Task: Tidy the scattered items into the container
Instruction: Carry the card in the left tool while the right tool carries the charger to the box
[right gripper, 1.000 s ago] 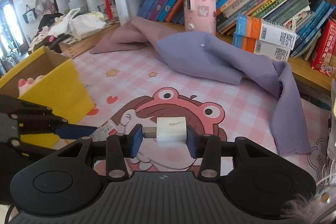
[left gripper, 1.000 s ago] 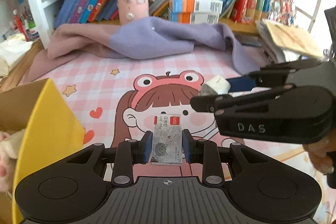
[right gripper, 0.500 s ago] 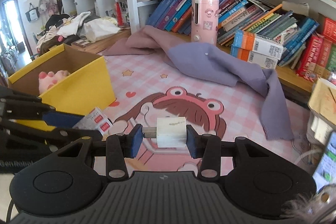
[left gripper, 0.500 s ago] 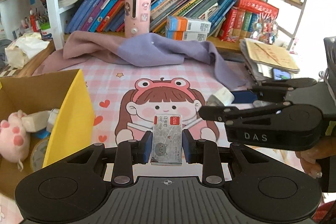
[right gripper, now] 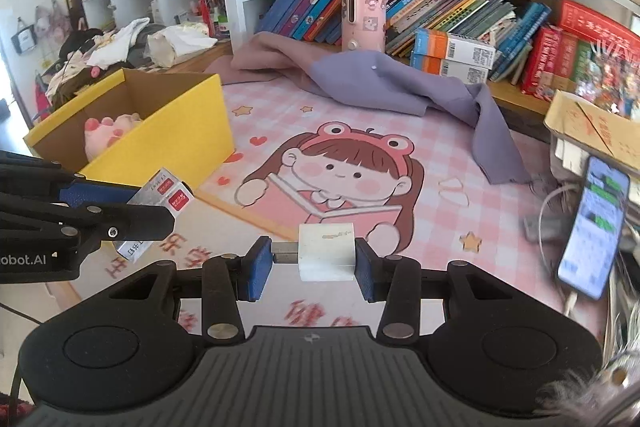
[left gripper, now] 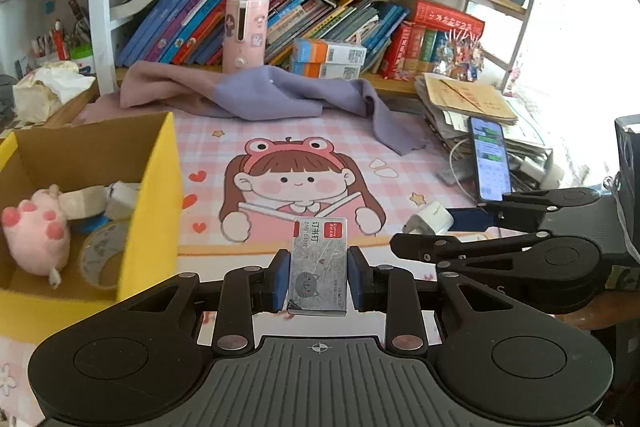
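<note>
the yellow box (left gripper: 152,187) sits to the left of both tongs, open top up, w/ a pink plush paw (left gripper: 36,231), a tape roll (left gripper: 102,259) and some white bits already inside. that's the relation that counts: both loads have to travel left and over the near wall to get in.

left tongs (left gripper: 318,279) are closed down narrow on the staple box (left gripper: 318,267), pads pressing its two long sides, so its long axis runs fwd along the fingers, red label at the far end. right tongs (right gripper: 310,263) are closed on the white charger plug (right gripper: 326,251), one pad on the body, the other on the metal prong end, so its axis lies crosswise between the pads.

left hand is the nearer one: in the right wrist view the staple box (right gripper: 160,199) hangs just beside the box's front corner (right gripper: 212,131), while the charger is further right, over the cartoon girl on the pink mat (right gripper: 400,131). in the left view the right tongs (left gripper: 424,227) come in from the right edge, charger (left gripper: 428,223) at their tips, off the surface.

both tongs tilt down and fwd, roughly side by side. i'd judge the left goes in first; the right needs more leftward travel and should keep clear of the left's frame.
</note>
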The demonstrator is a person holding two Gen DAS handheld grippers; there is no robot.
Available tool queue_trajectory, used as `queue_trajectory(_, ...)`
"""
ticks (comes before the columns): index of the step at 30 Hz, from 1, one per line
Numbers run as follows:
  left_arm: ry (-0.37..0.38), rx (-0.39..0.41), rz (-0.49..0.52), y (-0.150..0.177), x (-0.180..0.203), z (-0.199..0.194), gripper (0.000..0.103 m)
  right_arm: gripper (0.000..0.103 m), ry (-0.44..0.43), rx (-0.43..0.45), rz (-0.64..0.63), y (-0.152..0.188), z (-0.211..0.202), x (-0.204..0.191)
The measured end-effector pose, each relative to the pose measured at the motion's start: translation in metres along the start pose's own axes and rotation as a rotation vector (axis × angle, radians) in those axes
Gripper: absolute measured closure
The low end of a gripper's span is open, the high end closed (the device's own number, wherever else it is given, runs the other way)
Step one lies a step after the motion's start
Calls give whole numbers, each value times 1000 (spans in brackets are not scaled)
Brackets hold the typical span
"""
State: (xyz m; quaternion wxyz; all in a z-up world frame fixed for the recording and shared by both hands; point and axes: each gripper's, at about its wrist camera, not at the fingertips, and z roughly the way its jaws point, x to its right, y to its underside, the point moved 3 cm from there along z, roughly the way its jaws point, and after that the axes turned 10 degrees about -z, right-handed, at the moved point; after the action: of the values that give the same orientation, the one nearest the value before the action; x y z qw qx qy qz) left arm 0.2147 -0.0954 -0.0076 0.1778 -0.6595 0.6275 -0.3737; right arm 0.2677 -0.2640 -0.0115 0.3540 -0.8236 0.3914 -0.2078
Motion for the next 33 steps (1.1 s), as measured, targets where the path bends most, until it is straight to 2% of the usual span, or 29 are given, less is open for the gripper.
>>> queue_trajectory(16,36,13,-57,58,-68,-89,75,62,31,-2,-31,19,-46,-124)
queue_trajectory(33,-13,40,-114,85,-132,-141,75,62,-30,3,-113,11,-45,-213)
